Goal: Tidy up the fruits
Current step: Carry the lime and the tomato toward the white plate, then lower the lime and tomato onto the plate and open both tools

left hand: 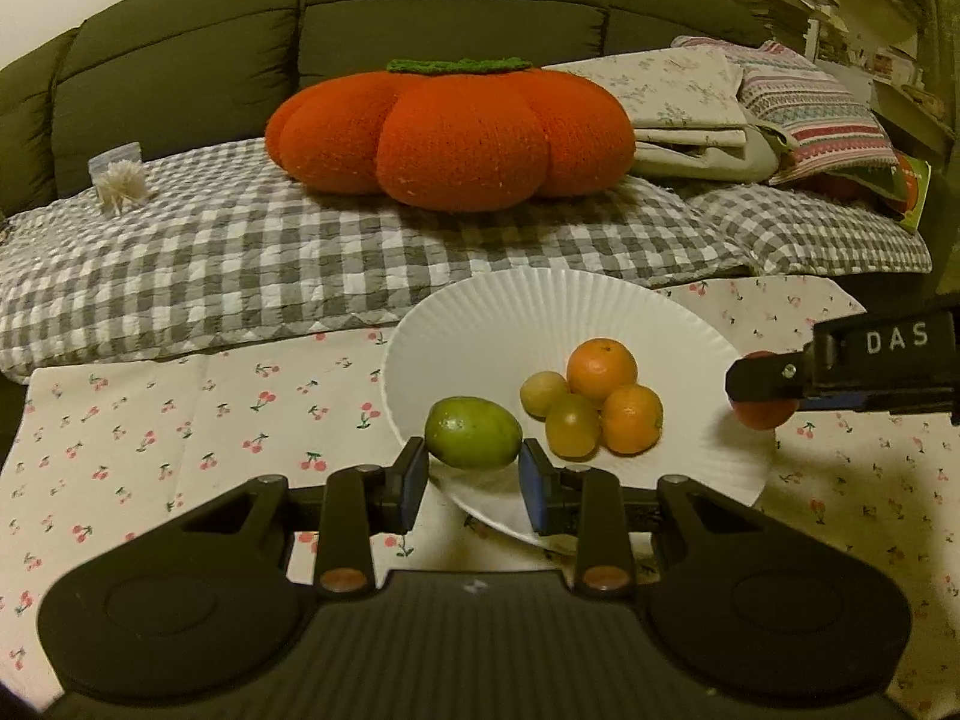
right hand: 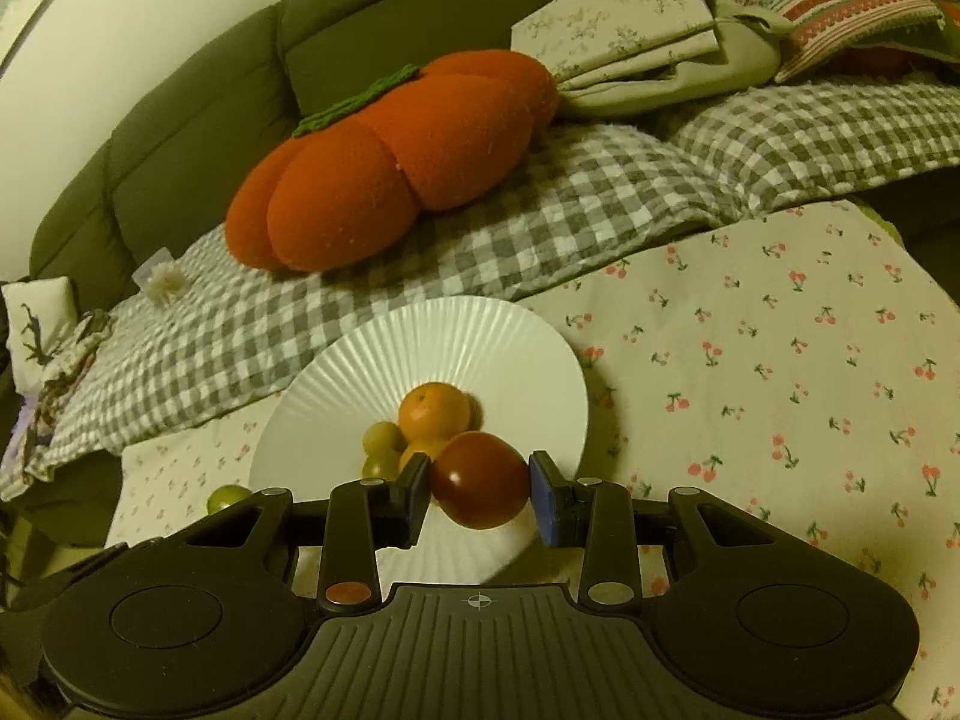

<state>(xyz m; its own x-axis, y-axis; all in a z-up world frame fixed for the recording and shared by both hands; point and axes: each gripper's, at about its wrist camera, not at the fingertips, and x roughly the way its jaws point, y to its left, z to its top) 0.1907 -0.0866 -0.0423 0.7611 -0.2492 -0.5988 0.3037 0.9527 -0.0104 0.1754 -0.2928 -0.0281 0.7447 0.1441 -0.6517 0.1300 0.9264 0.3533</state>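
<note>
Left tool (left hand: 474, 471) clamped a green oval fruit (left hand: 473, 432) between its pads, held over the near rim of the white ribbed plate (left hand: 480, 312) on the cherry-print cloth (left hand: 180, 420). Right tool (right hand: 480, 489) gripped a dark red round fruit (right hand: 480, 479) above the plate's near side. Two oranges (left hand: 602, 371) and two small yellow-green fruits (left hand: 573, 433) sat clustered on the plate. Judged: each fruit should be lowered onto bare plate beside the cluster, released low so nothing rolls, tools kept apart.
</note>
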